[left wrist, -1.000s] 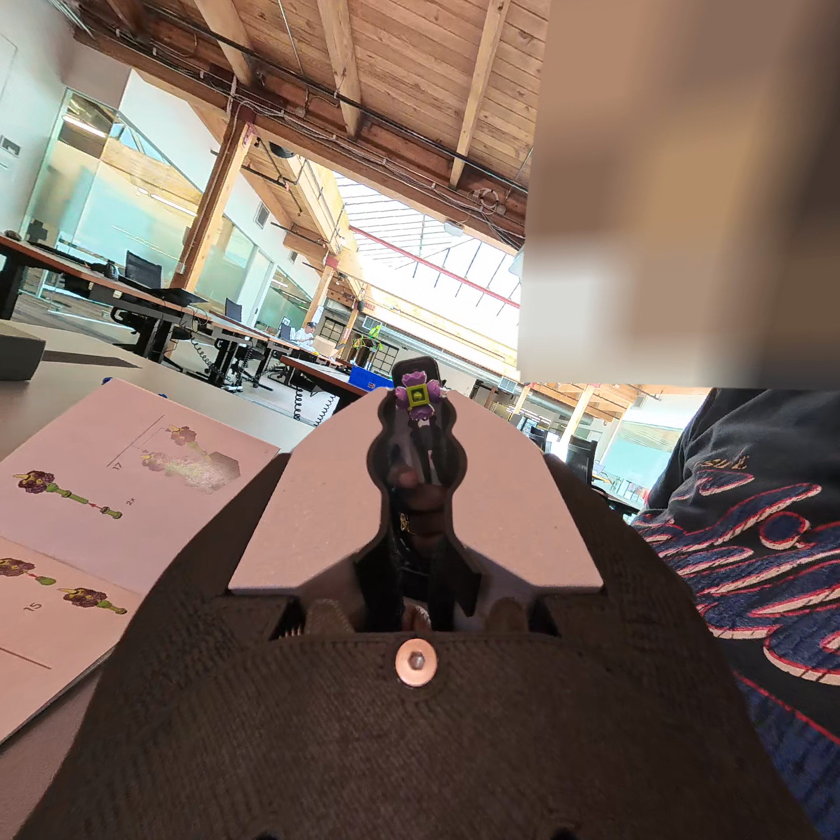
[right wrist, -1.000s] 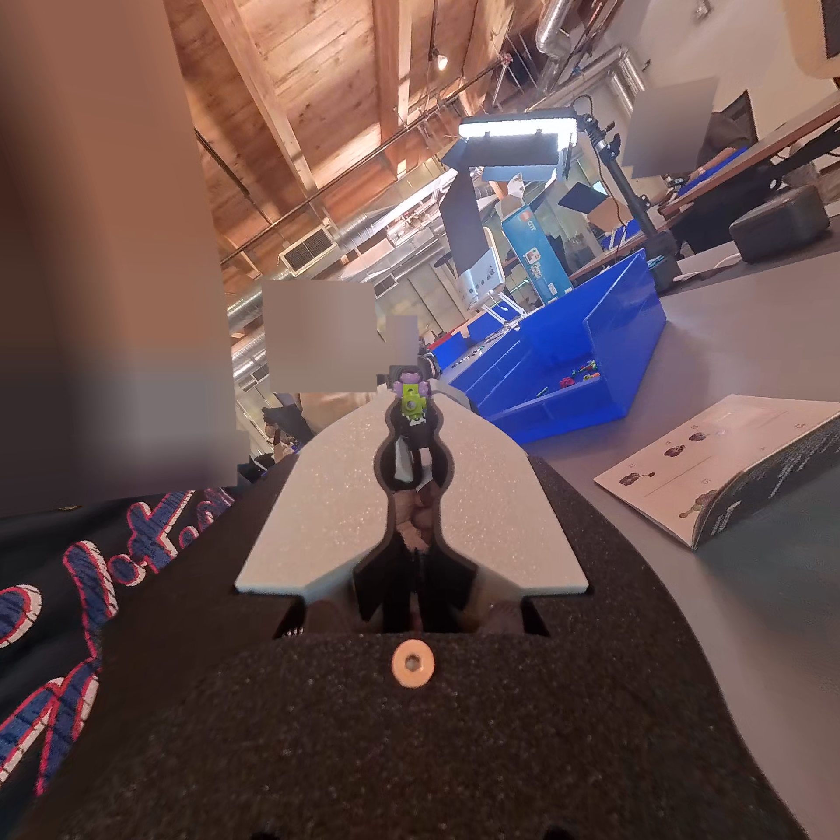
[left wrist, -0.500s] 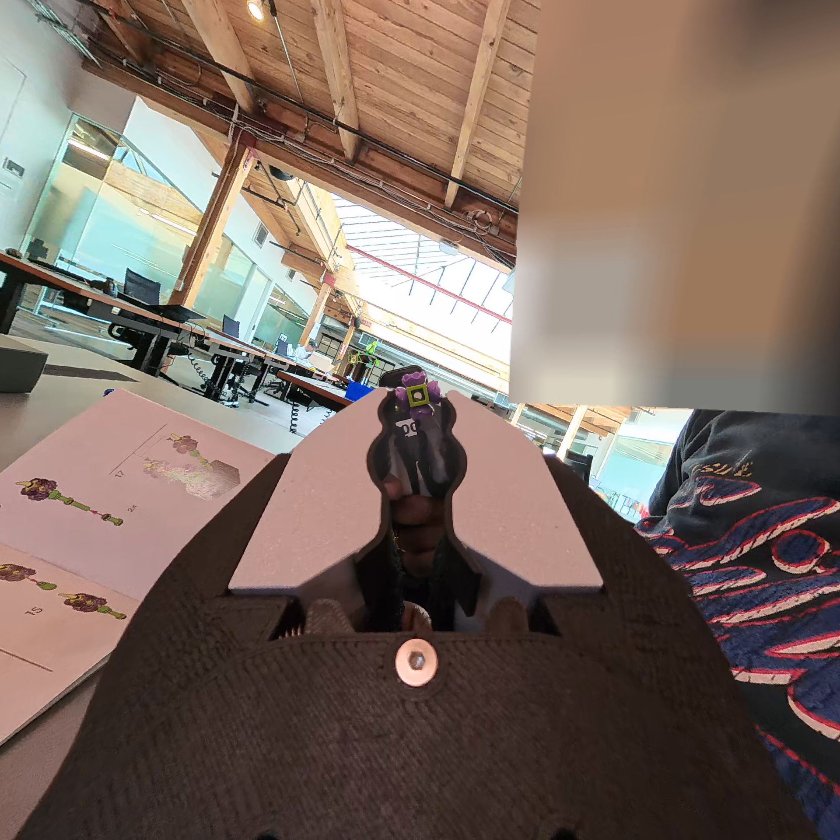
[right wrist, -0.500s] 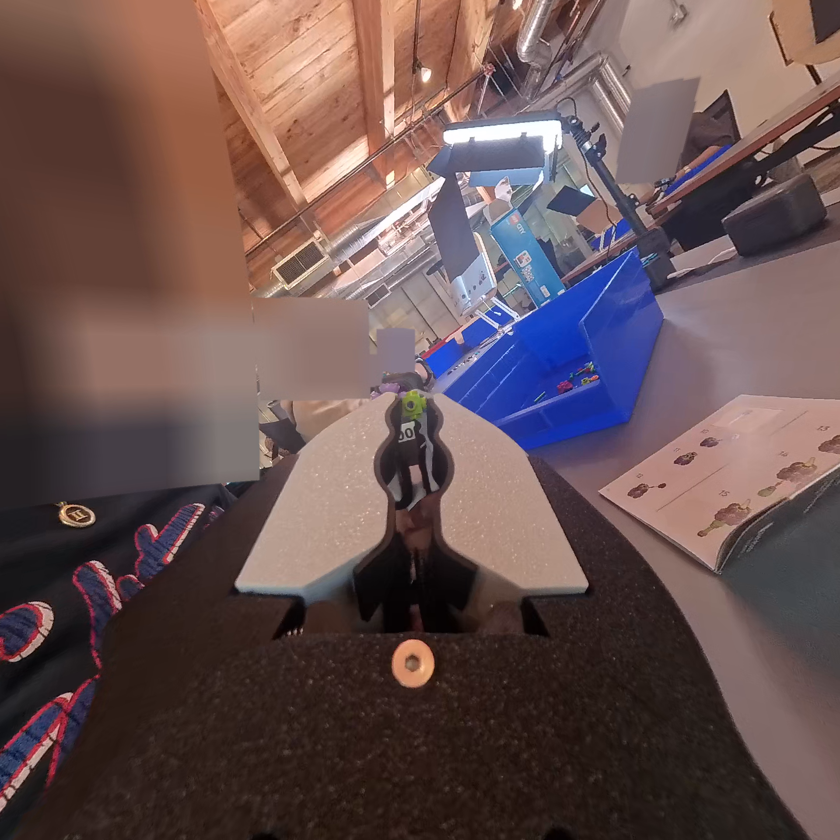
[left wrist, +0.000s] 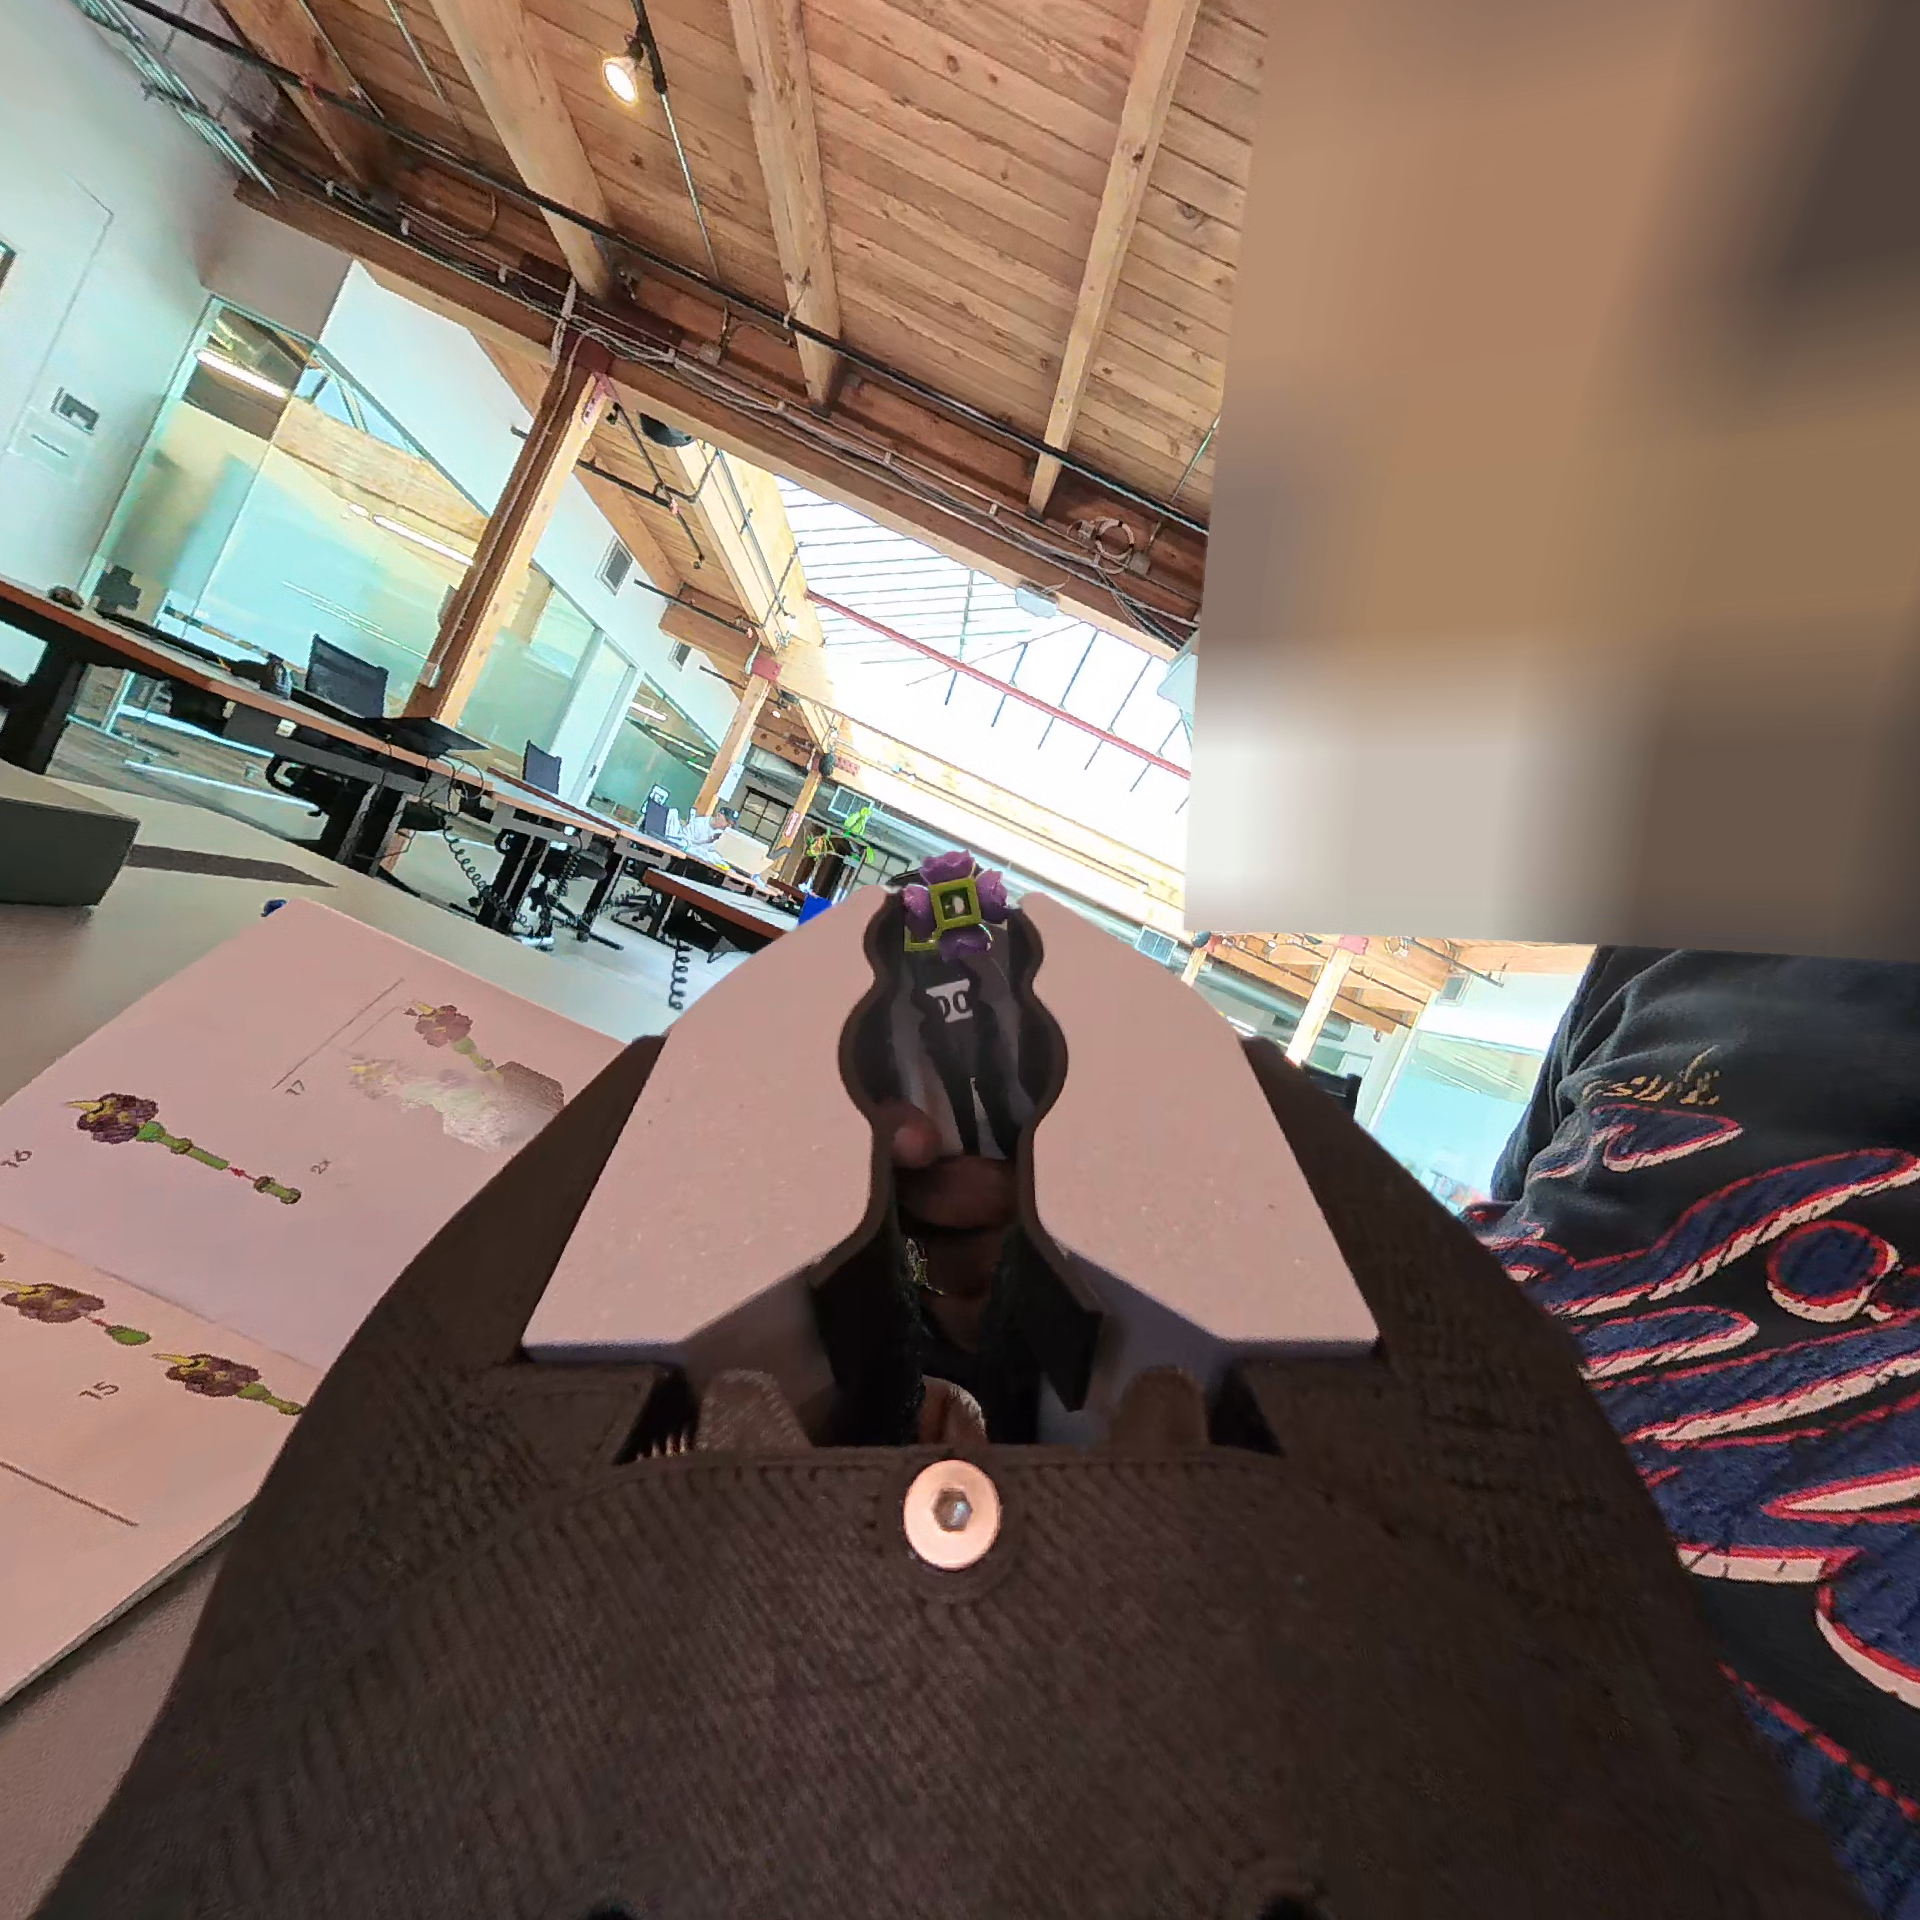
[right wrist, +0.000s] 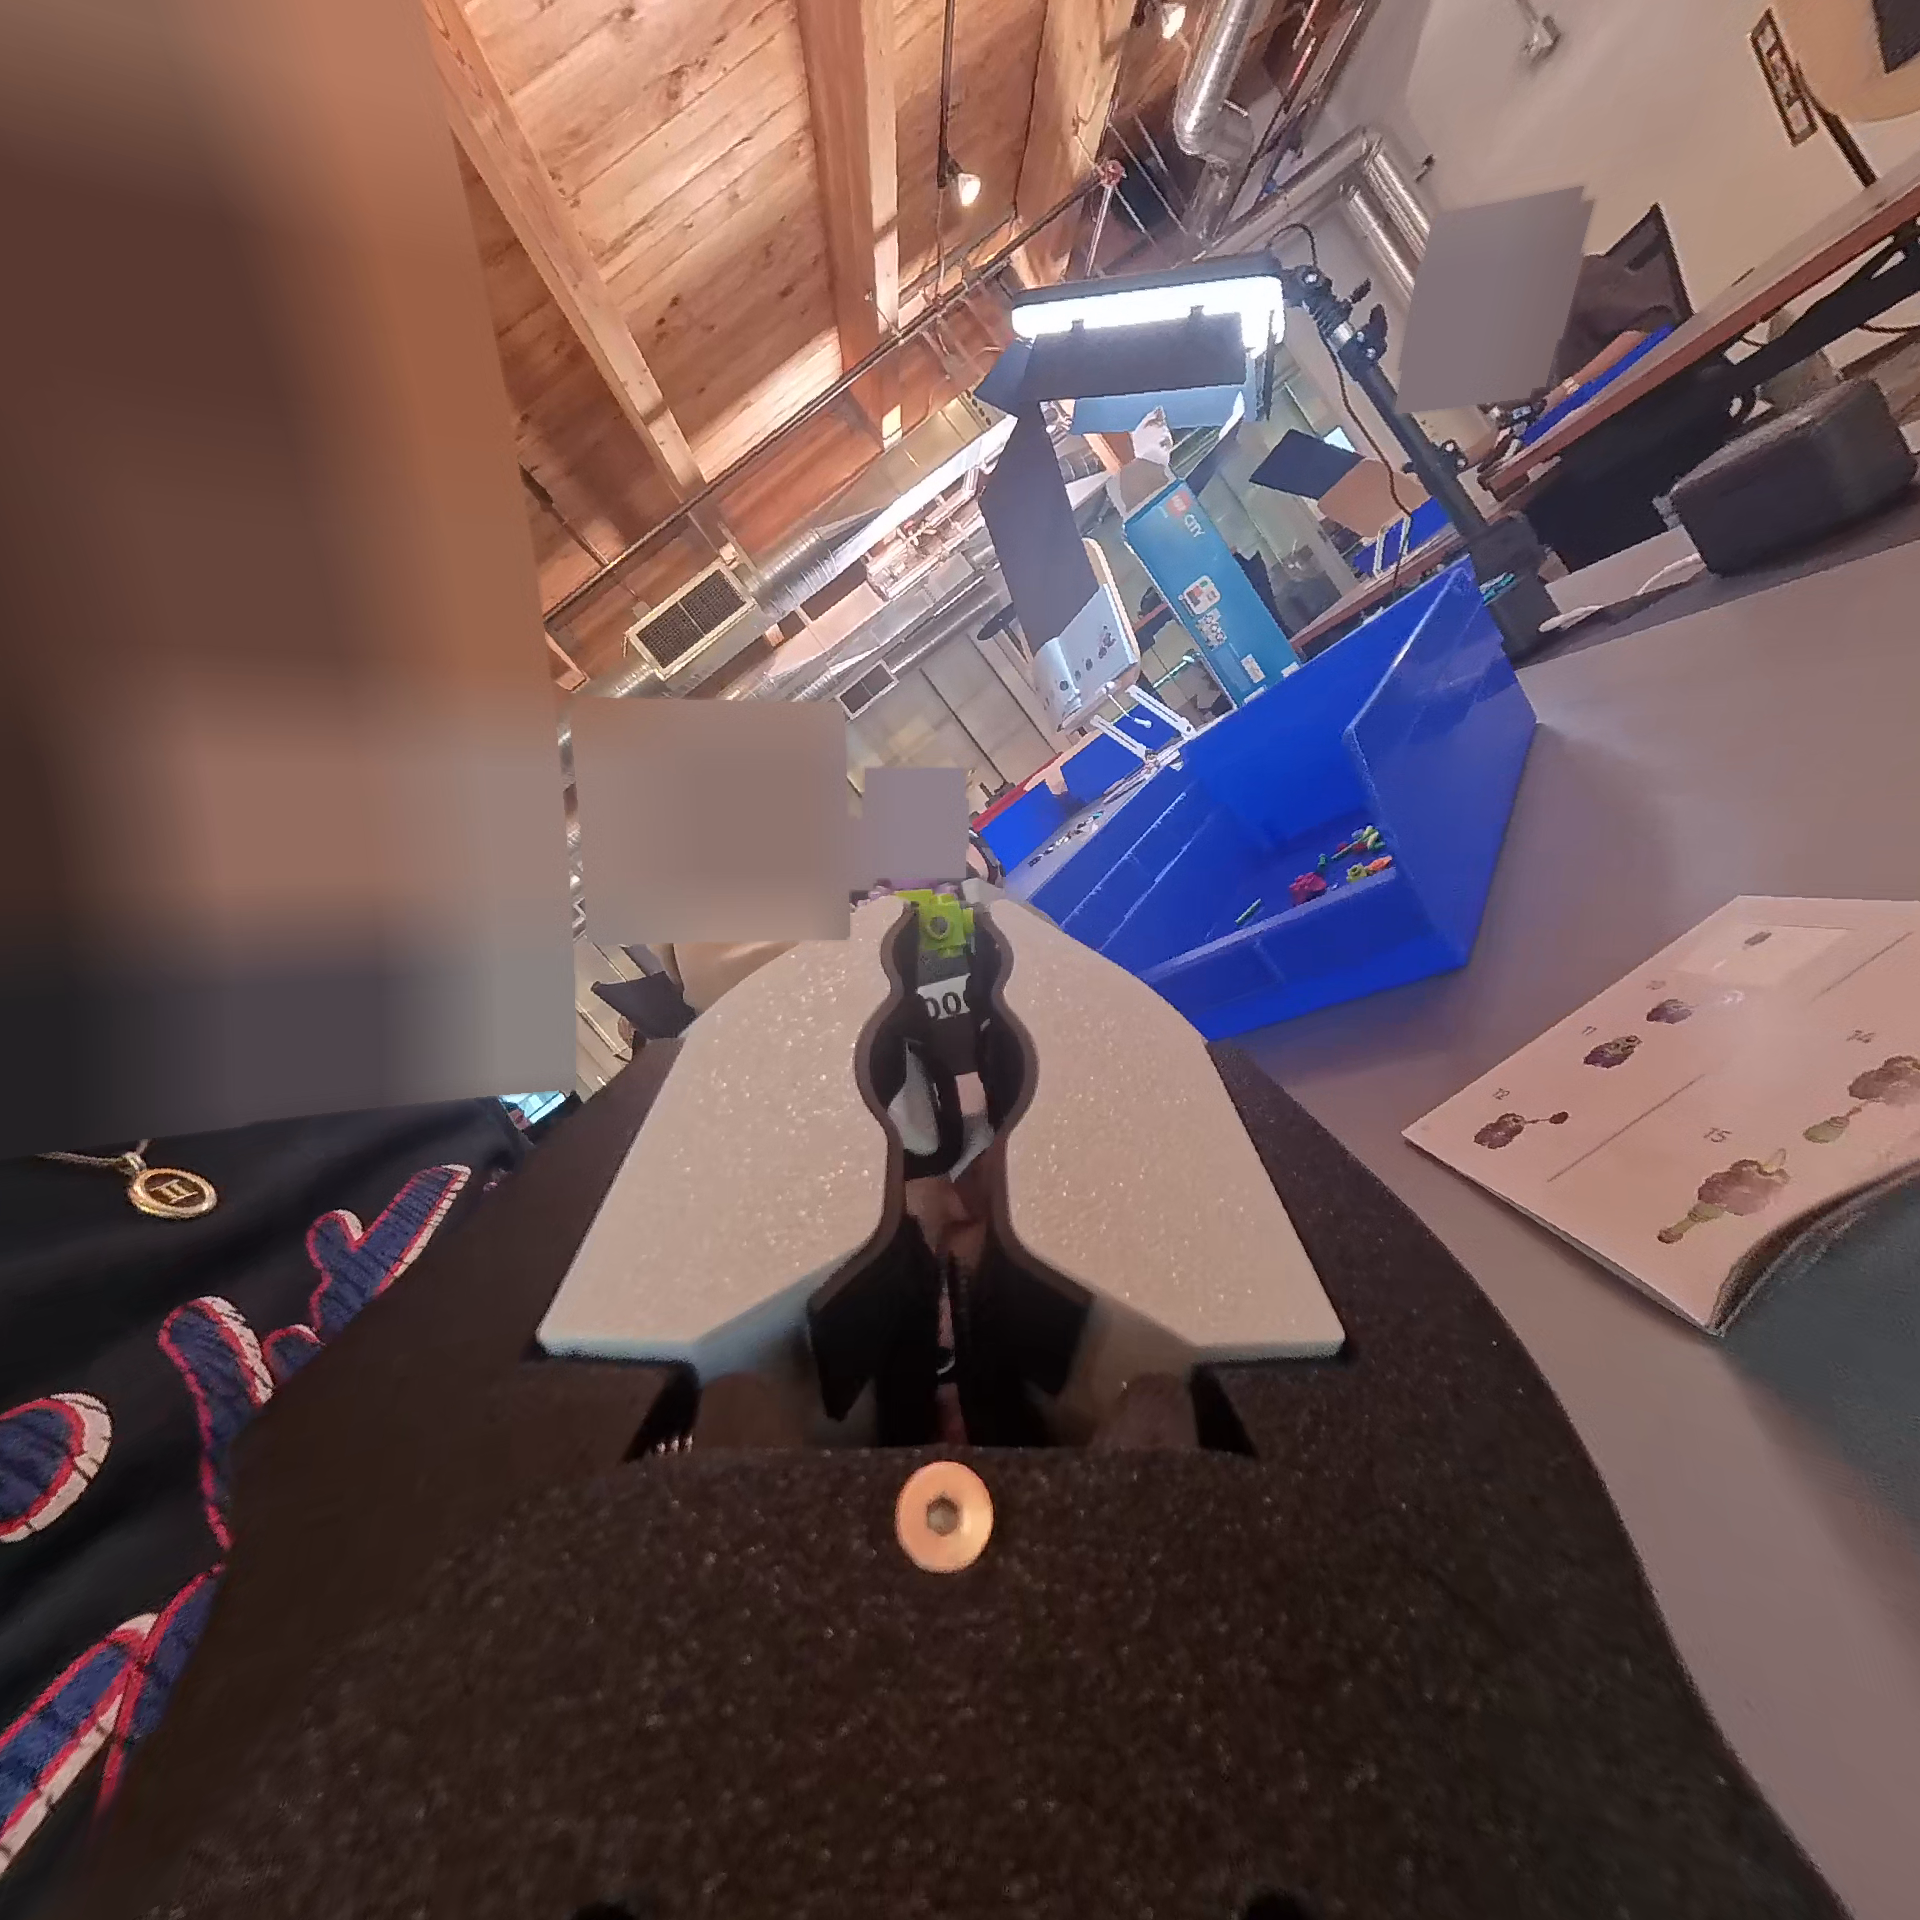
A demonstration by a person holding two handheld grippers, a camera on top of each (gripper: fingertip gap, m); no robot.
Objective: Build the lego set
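Left tool (left wrist: 954, 914) pinching knobbly purple lego flower (left wrist: 952, 912), right tool (right wrist: 940, 920) pinching lime studded brick (right wrist: 938, 923), glossy booklet (right wrist: 1704, 1101) nearby

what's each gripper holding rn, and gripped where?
Left gripper: purple flower piece with lime centre, pinched at its sides by the fingertips. Right gripper: lime green piece, clamped at the tips.

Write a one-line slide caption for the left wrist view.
Left gripper shut on a purple-and-lime flower piece, held aloft beside the open instruction booklet.
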